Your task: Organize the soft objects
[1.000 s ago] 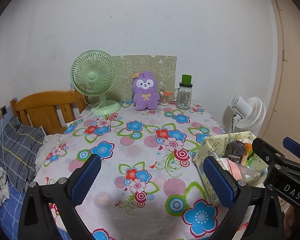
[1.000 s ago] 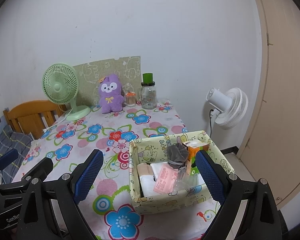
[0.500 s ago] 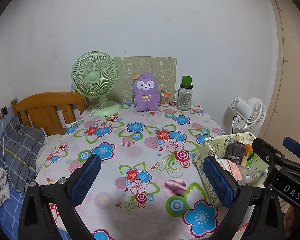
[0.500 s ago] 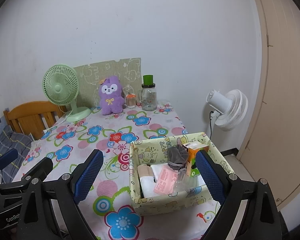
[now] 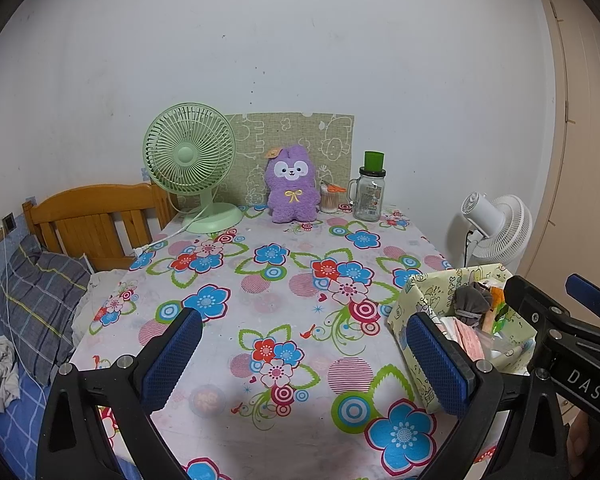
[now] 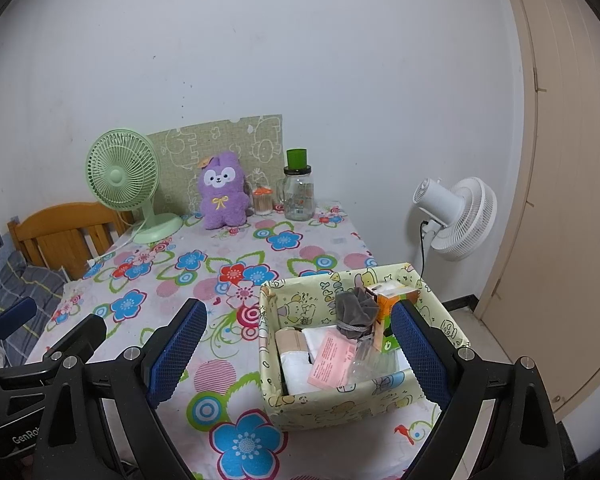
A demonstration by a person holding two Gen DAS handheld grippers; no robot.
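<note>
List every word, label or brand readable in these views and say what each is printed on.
"DAS": on the black body of the right tool, seen from the left wrist view.
"GenRo", cut off by the frame edge: on the black body of the left tool, seen from the right wrist view.
"HAPPY": on the inner wall of the yellow fabric box.
Pink leaflet in the box: print too small to read.
Glass jar label: blurred, unreadable.

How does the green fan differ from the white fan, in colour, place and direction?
The green fan stands on the flowered table, at its far left beside the purple plush toy; the white fan stands off the table, to its right, near the wall. The green fan shows its front grille to the camera; the white fan is turned aside, showing its motor housing. Both are small round fans with a cord.
</note>
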